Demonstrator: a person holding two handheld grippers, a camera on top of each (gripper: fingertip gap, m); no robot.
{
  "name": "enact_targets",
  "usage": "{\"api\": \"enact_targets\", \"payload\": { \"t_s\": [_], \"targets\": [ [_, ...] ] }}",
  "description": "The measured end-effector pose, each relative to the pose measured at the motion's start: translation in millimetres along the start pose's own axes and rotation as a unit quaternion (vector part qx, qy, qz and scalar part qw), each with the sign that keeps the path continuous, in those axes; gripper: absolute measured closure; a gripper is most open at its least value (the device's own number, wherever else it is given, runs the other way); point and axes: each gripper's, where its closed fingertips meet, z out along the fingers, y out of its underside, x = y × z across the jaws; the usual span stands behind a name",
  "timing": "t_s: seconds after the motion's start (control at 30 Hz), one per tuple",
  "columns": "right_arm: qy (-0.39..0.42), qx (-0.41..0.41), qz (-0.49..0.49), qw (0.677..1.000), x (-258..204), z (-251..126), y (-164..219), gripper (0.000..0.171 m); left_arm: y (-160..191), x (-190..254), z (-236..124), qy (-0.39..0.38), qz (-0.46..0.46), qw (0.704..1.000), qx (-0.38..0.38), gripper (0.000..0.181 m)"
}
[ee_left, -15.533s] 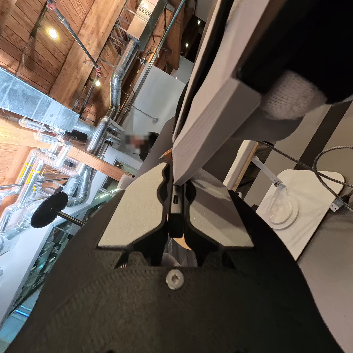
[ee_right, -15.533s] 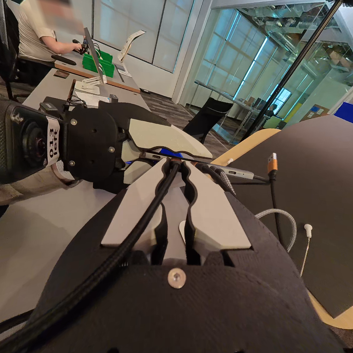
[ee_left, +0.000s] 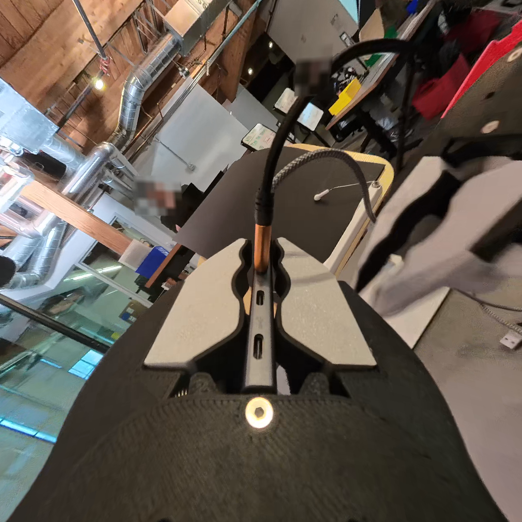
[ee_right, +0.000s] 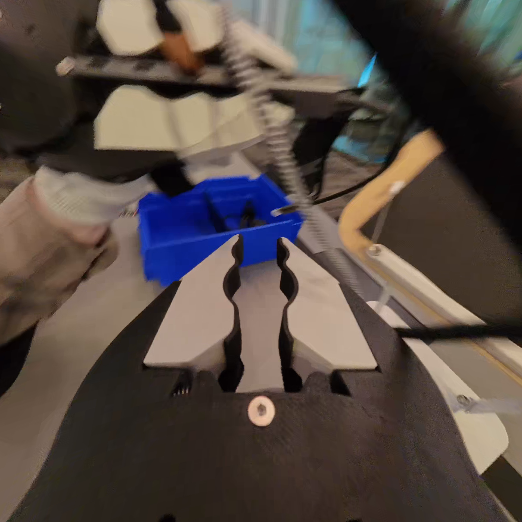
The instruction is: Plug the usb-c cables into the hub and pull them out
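Between its fingers, the left gripper (ee_left: 261, 248) pinches the hub (ee_left: 259, 333), a copper-ended cable (ee_left: 262, 245) plugged in; the right gripper (ee_right: 260, 245) gapes apart above a blue bin (ee_right: 197, 234).

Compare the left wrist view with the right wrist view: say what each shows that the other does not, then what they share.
Only the left wrist view shows the hub's two empty slots, a white-tipped cable on the black board and a loose silver plug on the table.

Only the right wrist view shows the blue bin, and the right gripper open and empty in front of it.

Both show the left gripper shut on the hub, the copper-collared plug seated in it, and the braided cable, though the right view is blurred.
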Motion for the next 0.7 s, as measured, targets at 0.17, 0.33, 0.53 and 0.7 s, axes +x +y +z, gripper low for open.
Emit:
{"api": "enact_targets", "payload": {
  "t_s": [0.17,0.33,0.53,0.7],
  "targets": [
    [0.069,0.126,0.042,0.989,35,-27,-34,0.153,-6,12,1,0.013,0.035,0.999,0.006,0.166],
    [0.017,0.154,0.014,0.988,21,-49,-58,0.152,-6,20,5,0.002,0.098,0.995,-0.013,0.166],
    [-0.026,0.117,0.007,0.993,6,-51,-59,0.151,-10,30,7,-0.008,0.169,0.985,-0.023,0.166],
    [-0.066,0.082,-0.005,0.994,-3,-56,-54,0.149,-8,34,9,-0.008,0.198,0.980,-0.034,0.166]
  ]
}}
